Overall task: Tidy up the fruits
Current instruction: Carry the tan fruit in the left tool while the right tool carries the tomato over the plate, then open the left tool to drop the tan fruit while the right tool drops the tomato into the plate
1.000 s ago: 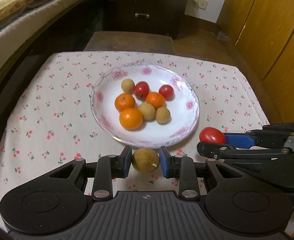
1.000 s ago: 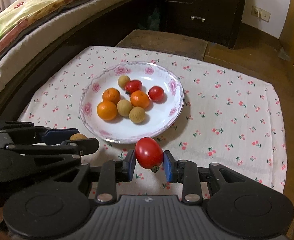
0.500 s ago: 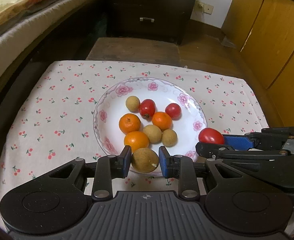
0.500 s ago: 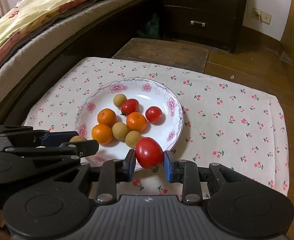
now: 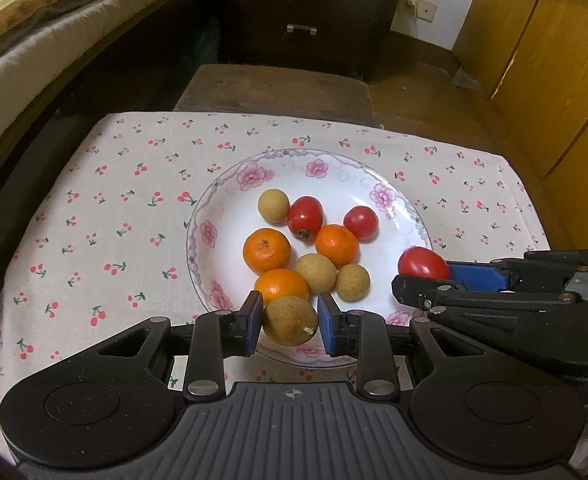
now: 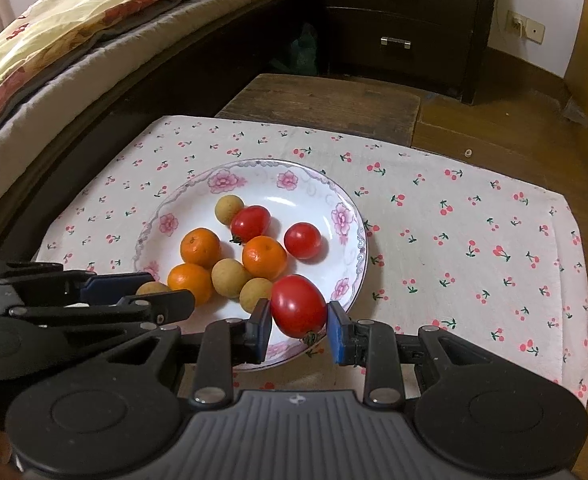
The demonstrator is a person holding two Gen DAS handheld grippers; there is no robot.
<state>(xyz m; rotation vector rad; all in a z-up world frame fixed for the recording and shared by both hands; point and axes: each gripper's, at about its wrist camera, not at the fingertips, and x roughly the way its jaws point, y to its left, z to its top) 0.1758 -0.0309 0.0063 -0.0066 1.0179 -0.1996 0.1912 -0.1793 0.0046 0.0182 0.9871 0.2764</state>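
Two tools, each carrying a fruit, poised over the near rim of the flowered plate.

The left tool point(image 5: 290, 322) pinches a brown longan point(image 5: 290, 321) between its blue pads; beside it, the right tool point(image 6: 299, 322) clamps a red tomato point(image 6: 298, 306). Both fruits hang above the plate point(image 6: 346, 216), which sits on the cherry-print cloth point(image 6: 474, 240) over the desk and holds three oranges, three longans and two tomatoes clustered near its middle.
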